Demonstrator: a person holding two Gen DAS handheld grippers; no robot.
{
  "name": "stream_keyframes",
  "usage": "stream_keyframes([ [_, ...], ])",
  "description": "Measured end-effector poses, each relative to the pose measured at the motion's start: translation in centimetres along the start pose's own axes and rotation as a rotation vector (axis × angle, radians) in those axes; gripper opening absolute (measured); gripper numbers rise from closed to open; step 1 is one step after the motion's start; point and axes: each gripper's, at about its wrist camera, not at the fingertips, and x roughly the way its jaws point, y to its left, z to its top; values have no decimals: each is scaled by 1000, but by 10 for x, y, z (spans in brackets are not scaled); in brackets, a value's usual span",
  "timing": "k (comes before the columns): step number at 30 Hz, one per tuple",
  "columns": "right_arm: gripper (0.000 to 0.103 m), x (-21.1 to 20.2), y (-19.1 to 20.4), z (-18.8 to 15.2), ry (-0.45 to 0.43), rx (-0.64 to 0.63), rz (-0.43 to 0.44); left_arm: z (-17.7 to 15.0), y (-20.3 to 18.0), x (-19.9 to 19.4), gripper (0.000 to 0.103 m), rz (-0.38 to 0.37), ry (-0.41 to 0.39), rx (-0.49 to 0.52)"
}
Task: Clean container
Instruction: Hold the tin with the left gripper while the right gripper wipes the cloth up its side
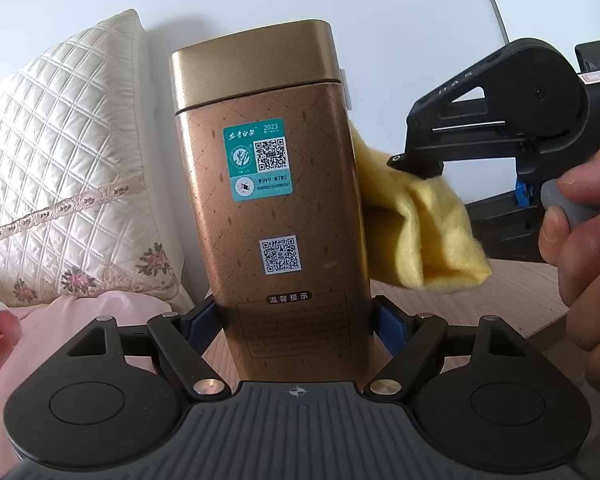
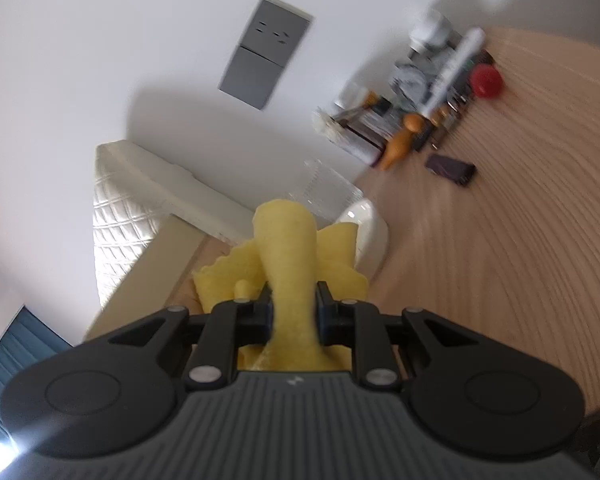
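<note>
A tall gold tin with a gold lid, a teal label and a QR sticker stands upright in the left wrist view. My left gripper is shut on its lower part, a blue pad pressed against each side. From the right comes my right gripper, shut on a yellow cloth that lies against the tin's right side. In the right wrist view the cloth bulges forward from between the shut jaws of the right gripper. A pale gold panel to its left looks like the tin's side.
A person's hand holds the right gripper's handle. A quilted pillow and pink fabric lie to the left. On the wooden table are a white dish, a dark flat object and clutter against the wall.
</note>
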Motion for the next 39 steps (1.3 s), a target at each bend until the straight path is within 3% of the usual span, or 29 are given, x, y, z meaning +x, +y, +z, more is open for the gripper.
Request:
stream_keyframes([
  [11,22,-14,29,10,-52,-41,107,-2,-2,-3,82,-2,1,-2],
  [20,22,-9,-7,-10,17,42,11,-1,1,-2,82,-3,2,-6],
  [28,22,-23,31,0,-36,-20,113,-4,-5,-4,82,1,2,-2],
  [31,22,-23,25,0,-35,-5,125,-2,-3,-2,82,3,1,-2],
  [39,22,-17,-2,-14,18,40,40,-3,-4,-1,82,4,1,0],
])
